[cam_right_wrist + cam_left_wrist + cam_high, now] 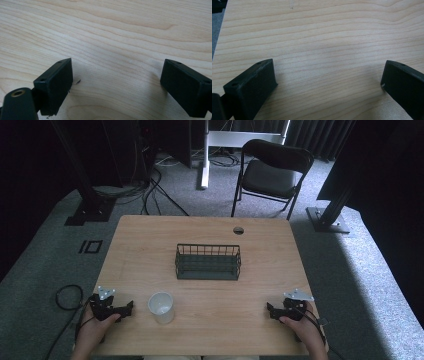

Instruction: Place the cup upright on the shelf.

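Observation:
A white cup (161, 307) stands upright near the table's front edge, left of centre. A dark wire basket (208, 262) sits in the middle of the wooden table (150, 245). My left gripper (127, 308) rests at the front left, just left of the cup, held by a hand. In the left gripper view that gripper (328, 75) is open, jaws wide apart over bare wood. My right gripper (270, 310) lies at the front right. Its own view shows the right gripper (116, 77) open too, nothing between the jaws.
A black folding chair (270, 172) stands on the grey carpet beyond the table's far edge. A round cable hole (238, 230) is near the far edge. Cables (67, 297) lie on the floor at the left. Dark frame posts (332, 205) flank the table.

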`<state>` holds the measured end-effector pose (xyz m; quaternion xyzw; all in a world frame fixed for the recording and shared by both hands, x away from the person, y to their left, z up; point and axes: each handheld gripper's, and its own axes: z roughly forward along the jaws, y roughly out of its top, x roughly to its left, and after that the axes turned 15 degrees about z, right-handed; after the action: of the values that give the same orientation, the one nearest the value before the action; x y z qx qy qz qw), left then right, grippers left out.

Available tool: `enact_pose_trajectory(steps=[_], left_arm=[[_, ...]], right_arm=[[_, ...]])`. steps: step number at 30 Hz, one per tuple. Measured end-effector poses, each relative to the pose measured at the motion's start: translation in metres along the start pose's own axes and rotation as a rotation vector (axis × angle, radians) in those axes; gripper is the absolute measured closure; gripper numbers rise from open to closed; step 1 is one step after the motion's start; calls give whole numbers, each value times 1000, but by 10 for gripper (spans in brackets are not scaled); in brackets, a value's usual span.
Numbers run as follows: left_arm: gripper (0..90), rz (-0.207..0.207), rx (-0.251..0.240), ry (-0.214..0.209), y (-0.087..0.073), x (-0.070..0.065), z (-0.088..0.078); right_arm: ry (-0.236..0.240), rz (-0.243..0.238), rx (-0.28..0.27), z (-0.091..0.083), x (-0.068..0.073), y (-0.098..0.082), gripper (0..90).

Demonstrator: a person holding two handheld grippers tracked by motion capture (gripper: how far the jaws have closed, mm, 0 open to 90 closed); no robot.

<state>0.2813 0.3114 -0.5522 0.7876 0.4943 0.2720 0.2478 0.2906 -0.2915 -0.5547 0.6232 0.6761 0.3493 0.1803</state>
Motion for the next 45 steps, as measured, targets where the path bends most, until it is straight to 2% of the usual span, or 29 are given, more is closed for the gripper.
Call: enact_pose_trajectory(steps=[5,13,29,45], left_arm=[[0,1,-1,-2,0,0,0],[0,32,-11,-30,0,-2,0],[0,38,-11,-34,1,-2,0],[0,45,-11,-39,1,-2,0]], right_arm=[[0,0,0,0,0,0,105],[2,0,0,0,0,0,106],[4,-2,-3,2,1,1,111],[48,-2,-22,3,17,10,111]])
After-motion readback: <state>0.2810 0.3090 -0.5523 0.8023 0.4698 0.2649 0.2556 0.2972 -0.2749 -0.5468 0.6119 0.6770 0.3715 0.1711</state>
